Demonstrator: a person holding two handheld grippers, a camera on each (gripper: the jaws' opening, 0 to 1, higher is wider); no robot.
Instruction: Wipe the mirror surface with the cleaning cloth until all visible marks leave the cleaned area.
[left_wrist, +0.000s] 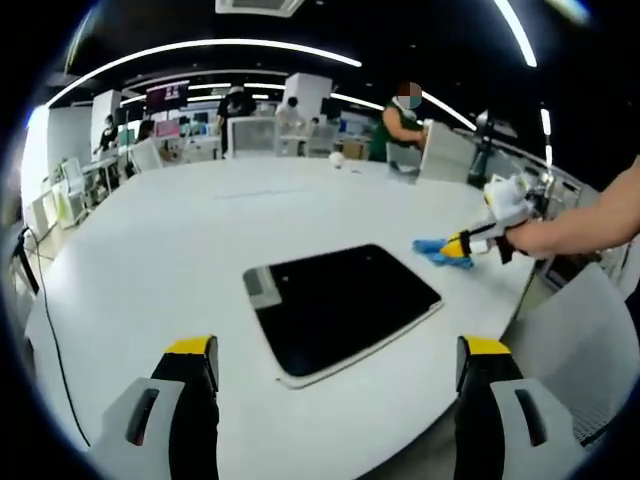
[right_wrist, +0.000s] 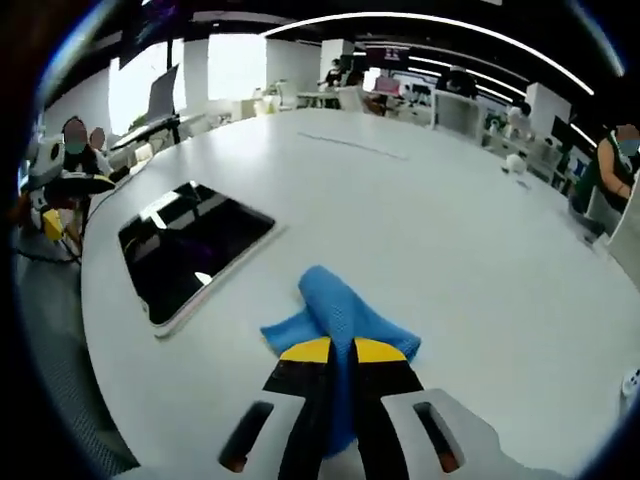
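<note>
- In the left gripper view we see the left gripper (left_wrist: 338, 365) with its two jaws spread wide, and nothing is between them.
- Ahead of these jaws lies the mirror (left_wrist: 342, 303), a dark flat panel with a pale frame, flat on the white desk (left_wrist: 180, 240) and close to its near edge.
- Beyond the mirror's far corner, the right gripper (left_wrist: 462, 243) comes in from the right, held by a person's hand (left_wrist: 530, 238), and it touches the blue cleaning cloth (left_wrist: 432, 250) on the desk.
- In the right gripper view the right gripper (right_wrist: 341, 352) has its jaws drawn narrow, and they pinch a fold of the cleaning cloth (right_wrist: 335, 305).
- There the cloth rests on the desk (right_wrist: 450, 240) just beside the mirror (right_wrist: 190, 245), but apart from it.
- Some people (left_wrist: 400, 120) stand at the far edge of the desk.
</note>
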